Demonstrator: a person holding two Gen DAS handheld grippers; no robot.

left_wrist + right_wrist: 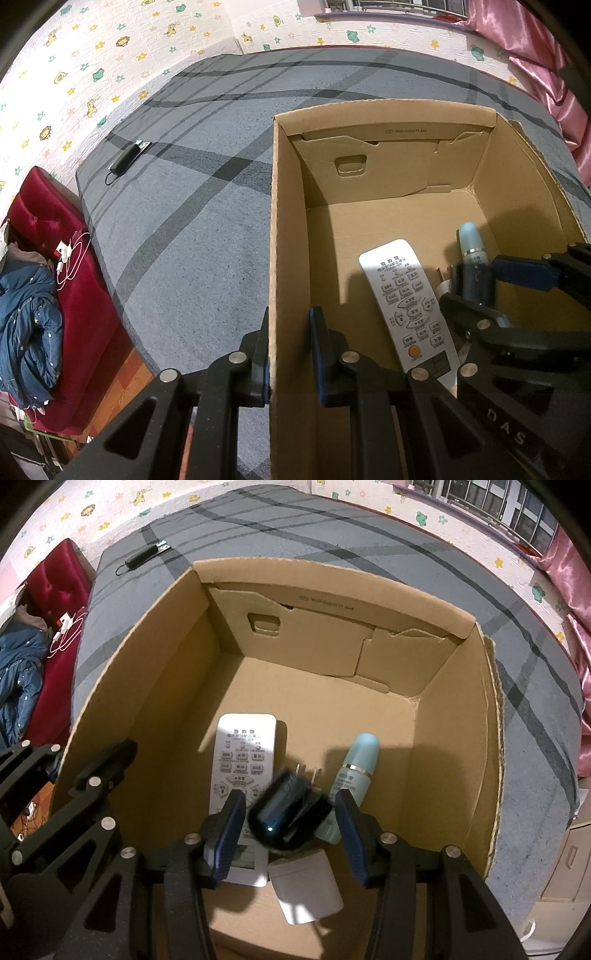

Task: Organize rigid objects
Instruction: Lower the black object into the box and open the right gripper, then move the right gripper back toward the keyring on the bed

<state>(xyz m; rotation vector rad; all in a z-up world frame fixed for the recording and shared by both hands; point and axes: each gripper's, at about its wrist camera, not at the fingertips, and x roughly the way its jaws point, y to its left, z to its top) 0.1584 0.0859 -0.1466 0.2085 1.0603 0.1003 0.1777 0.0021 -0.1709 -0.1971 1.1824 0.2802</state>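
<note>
Mid-sort: remote [242, 771], blue bottle [354, 771] and white tub [308, 886] already inside cardboard box [454, 716], black adapter [286, 812] dropping between released right gripper [290, 821], left gripper [290, 354] clenched on box wall, black charger [142, 558] left outside.

Child's bedroom with a grey plaid bed under artificial light

A grey plaid bedspread [192, 229] fills the centre; behind it, across the top, runs white brick-pattern wallpaper [92, 48] printed with cartoon animals and stars. At lower left stands a red tufted bench [85, 280] carrying a blue jacket [26, 314]. Pink satin curtains [535, 48] and a barred window [517, 506] occupy the upper right.
</note>
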